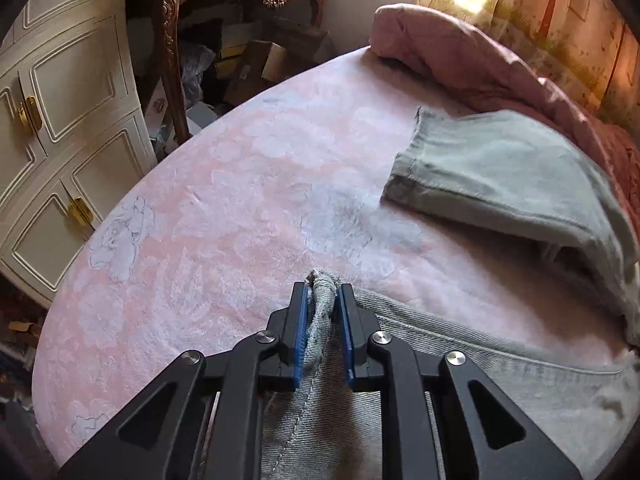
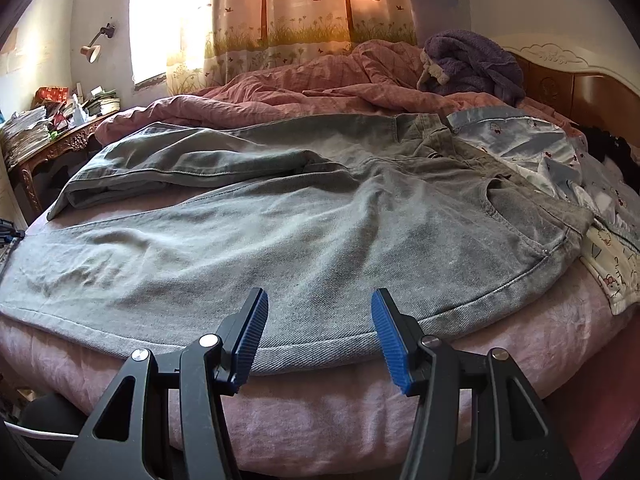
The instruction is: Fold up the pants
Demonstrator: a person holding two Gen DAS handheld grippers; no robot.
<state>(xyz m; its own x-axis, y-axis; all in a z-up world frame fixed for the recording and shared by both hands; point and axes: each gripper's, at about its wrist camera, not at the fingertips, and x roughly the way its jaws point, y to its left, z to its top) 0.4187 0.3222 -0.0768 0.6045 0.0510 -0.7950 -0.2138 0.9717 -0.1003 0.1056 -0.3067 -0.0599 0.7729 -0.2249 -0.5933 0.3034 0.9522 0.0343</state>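
We see the grey pants [image 2: 304, 224] spread across the pink bed [image 2: 320, 412], one leg doubled back toward the rumpled quilt [image 2: 288, 92]. In the left wrist view the left gripper [image 1: 323, 292] has its blue fingers [image 1: 301, 336] drawn narrow around a bunched hem corner of the pants [image 1: 500, 176] — the cloth sits pinched between them, though the fingers' own frame hides how much of the hem lies beneath. The far leg's end is cut off at the right edge there. Only the right wrist view shows the waistband and pocket, partly overlying a pale printed garment [image 2: 560, 160], and a purple fleecy bundle [image 2: 472, 60] by the headboard. The right gripper [image 2: 319, 300] hangs just above the near edge of the pants, fingers [image 2: 250, 340] apart with nothing between them. Only the left view shows the white cupboard [image 1: 68, 128].
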